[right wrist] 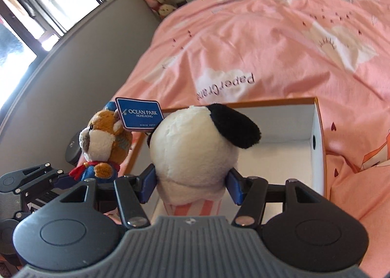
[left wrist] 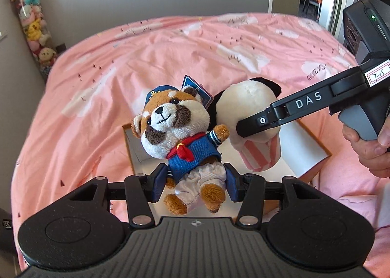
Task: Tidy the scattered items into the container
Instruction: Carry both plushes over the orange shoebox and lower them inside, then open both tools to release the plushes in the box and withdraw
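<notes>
Left wrist: tongs (left wrist: 195,184) around sailor plush (left wrist: 180,136).

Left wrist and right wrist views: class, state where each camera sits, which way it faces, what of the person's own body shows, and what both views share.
Left wrist: sits behind the left hand-held gripper, facing along its fingers across the bed; shows the person's right hand.
Right wrist: sits behind the right hand-held gripper, facing into the box; no body shows.
Shared: red panda plush, panda plush, box, bed.
</notes>
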### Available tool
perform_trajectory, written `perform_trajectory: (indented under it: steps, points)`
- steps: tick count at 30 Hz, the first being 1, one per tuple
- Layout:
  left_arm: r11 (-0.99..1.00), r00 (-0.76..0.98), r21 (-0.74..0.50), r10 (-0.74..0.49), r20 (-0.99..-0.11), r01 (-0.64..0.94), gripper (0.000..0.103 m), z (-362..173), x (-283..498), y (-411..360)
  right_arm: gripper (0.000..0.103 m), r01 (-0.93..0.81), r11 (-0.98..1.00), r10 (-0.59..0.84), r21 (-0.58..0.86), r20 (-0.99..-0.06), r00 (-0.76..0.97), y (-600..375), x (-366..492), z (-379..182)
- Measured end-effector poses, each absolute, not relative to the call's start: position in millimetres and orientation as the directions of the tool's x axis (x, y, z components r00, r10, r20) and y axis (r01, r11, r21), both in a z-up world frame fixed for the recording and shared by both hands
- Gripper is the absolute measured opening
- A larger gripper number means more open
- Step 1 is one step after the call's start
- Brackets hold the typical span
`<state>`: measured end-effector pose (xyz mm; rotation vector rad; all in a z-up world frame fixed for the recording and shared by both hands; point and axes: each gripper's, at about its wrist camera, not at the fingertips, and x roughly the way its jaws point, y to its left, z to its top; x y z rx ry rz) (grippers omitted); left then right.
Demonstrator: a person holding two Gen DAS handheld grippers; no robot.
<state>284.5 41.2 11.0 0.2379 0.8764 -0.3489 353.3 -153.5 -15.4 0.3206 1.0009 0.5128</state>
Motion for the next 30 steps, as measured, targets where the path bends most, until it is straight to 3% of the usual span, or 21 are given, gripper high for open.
perform_trajectory:
  steps: [6, 14, 18, 30]
  points:
    - [0.919, 0.482, 0.057, -0.15, -0.863, 0.39, 0.057, -28, 326, 38, 0.062, -0.207, 0.858, 0.513, 0.47, -0.772, 0.375, -141, 393, -55]
    - [0.91, 0.444, 0.124, -0.072, -0.893, 0.397, 0.055, -57, 349, 27, 0.062, -0.126, 0.882, 0.47, 0.454, -0.828, 0.305, -128, 423, -91]
    - [0.906, 0.434, 0.149, -0.041, -0.9, 0.396, 0.046, -69, 355, 25, 0.062, -0.114, 0.887, 0.46, 0.447, -0.844, 0.276, -120, 430, -101]
    - [0.907, 0.417, 0.157, -0.021, -0.909, 0.39, 0.051, -82, 358, 32, 0.063, -0.073, 0.882, 0.469, 0.466, -0.852, 0.232, -100, 441, -116]
